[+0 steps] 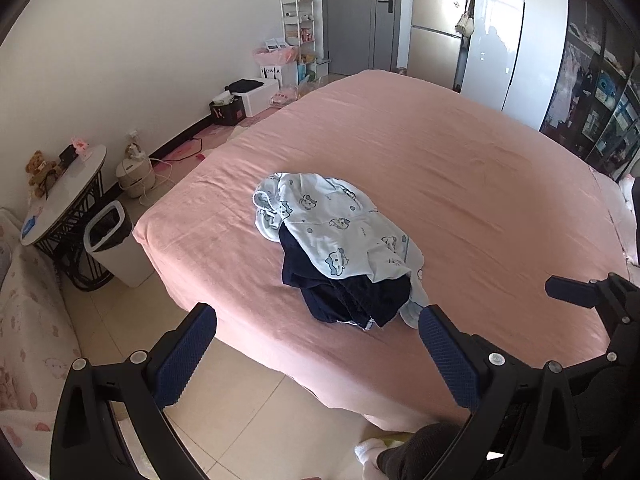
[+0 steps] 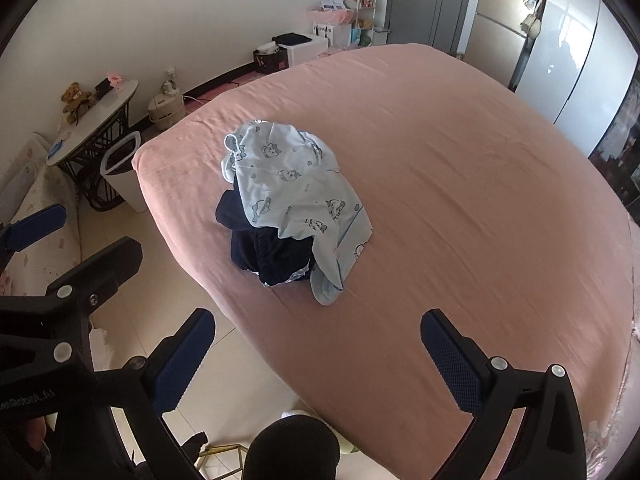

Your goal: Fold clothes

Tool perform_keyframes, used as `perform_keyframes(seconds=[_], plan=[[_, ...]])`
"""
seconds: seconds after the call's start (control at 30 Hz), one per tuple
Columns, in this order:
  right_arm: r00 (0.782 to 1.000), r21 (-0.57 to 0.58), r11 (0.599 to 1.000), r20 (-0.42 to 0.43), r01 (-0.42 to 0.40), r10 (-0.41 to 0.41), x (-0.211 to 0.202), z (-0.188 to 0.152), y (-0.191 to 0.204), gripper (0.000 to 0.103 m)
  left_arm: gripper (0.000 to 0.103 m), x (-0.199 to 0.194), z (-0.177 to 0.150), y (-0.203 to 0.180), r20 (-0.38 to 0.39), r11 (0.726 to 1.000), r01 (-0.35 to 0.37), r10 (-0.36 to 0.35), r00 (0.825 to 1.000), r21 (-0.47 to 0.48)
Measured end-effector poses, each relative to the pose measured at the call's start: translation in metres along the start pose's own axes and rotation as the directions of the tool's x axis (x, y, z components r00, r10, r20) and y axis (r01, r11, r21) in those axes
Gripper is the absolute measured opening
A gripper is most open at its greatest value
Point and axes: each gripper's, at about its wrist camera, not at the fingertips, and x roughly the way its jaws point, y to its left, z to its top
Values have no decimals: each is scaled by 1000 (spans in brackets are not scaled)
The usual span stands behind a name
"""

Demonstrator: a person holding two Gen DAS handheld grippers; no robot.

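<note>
A crumpled heap of clothes lies on the pink bed (image 1: pixel 460 184) near its front left corner. On top is a light blue garment with cartoon prints (image 1: pixel 340 228), also in the right wrist view (image 2: pixel 292 184). Under it is a dark navy garment (image 1: pixel 344 296), seen too in the right wrist view (image 2: pixel 272 252). My left gripper (image 1: pixel 318 326) is open and empty, held above the bed's front edge, short of the heap. My right gripper (image 2: pixel 318 330) is open and empty, above the bed's front edge, right of the heap. The pink bed (image 2: pixel 480 168) fills most of the right wrist view.
A white bin (image 1: pixel 112 244) and a round side table (image 1: pixel 60 196) with a teddy bear stand left of the bed. A sofa with a pink print cover (image 1: pixel 28 320) is at the far left. A fridge (image 1: pixel 436 36), wardrobe and shelf stand beyond the bed.
</note>
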Motion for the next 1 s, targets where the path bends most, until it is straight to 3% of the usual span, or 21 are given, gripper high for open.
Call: perform_keyframes(seconds=[0.07,0.13,0.23,0.3,0.4,0.53,0.6,0.83,1.0], plan=[[1000,-32,999,22,-5,5,4,3,3,103,103,11,0,9,-20,998,56,-56,998,-27],[999,-48,999,41,-11,13,9,5,5,103,103,25,0,19,-50,985,152,-157,986,-83],[994,-36,997,77,-71,73,14,11,2,103,103,47,-1,31,-56,921,333,-350,935,-202],[995,-10,999,89,-44,44,21,15,0,103,103,62,-2,33,-56,885,387,-414,909,-257],[996,21,999,79,44,-45,34,22,-3,103,102,83,-3,29,-92,885,364,-404,910,-290],[983,-31,986,87,163,-160,50,25,4,103,102,101,-4,20,-126,952,224,-254,959,-211],[981,-47,983,79,180,-176,59,25,5,101,101,103,-3,20,-125,956,205,-235,964,-209],[994,51,993,25,108,-109,88,31,-12,101,99,118,2,33,-152,952,209,-246,957,-225],[999,177,983,-13,53,-52,112,30,-27,101,97,134,1,40,-192,924,288,-340,921,-253]])
